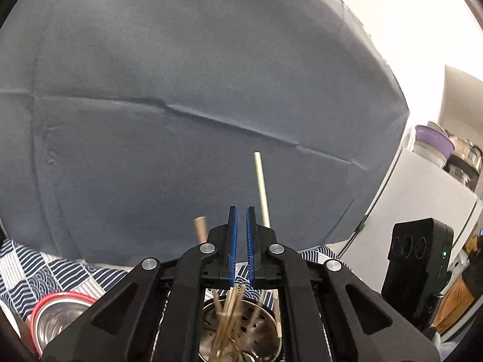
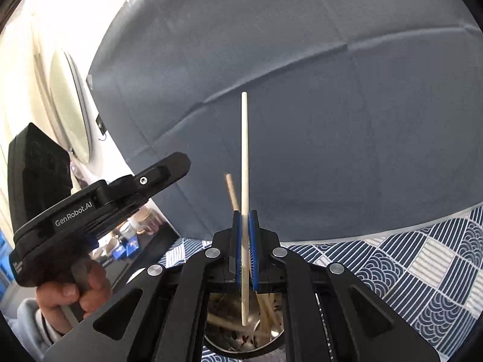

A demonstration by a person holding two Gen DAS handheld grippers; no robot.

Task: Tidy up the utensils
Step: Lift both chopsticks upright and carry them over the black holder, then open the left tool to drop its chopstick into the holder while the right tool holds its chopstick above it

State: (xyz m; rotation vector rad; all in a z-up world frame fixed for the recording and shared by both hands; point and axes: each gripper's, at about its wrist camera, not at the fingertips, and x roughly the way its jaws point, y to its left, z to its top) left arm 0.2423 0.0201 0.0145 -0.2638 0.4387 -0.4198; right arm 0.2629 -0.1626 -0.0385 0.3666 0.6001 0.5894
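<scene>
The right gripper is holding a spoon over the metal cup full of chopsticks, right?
Not a spoon. The right wrist view shows the right gripper shut on a single pale chopstick, held above the metal cup of chopsticks.

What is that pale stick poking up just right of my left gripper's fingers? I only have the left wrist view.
Observer: It is a pale chopstick, clamped between the pads of the right gripper and standing almost upright.
Operator: Where does its lower end sit?
Observer: Its lower end pokes out below the pads, over the open metal holder that has other chopsticks in it.
Operator: Does my left gripper carry anything?
Observer: From the right wrist view, the left gripper shows side-on with nothing sticking out past its tips.
</scene>
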